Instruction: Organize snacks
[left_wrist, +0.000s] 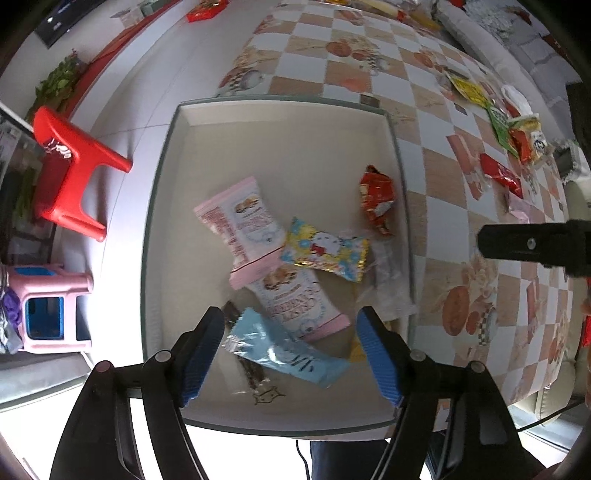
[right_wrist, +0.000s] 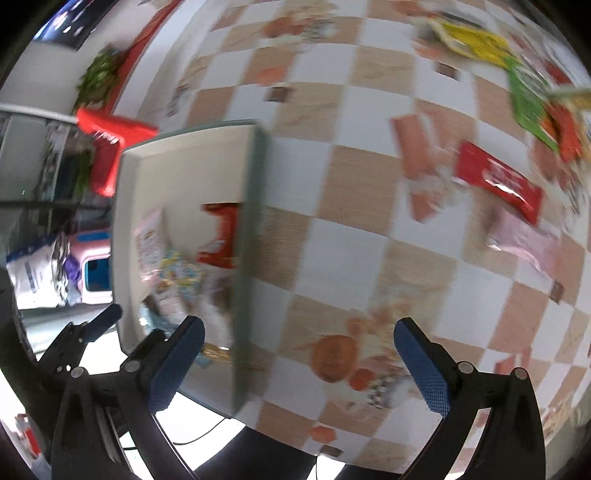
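Two grippers, both spread and empty — one over the box, one over the table.

The left gripper (left_wrist: 291, 350) hangs above a pale blue packet (left_wrist: 284, 350) lying in the box (left_wrist: 166, 155); the right gripper (right_wrist: 299, 362) faces a red packet (right_wrist: 498, 181) well ahead on the checked cloth (right_wrist: 332, 251). The packets look light, crinkly and slippery — pinch across the flat middle.

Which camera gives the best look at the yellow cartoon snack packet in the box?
The left wrist view: the yellow cartoon packet lies sharp and nearly whole in the box. The right wrist view shows it only blurred, small and partly hidden by the box wall.
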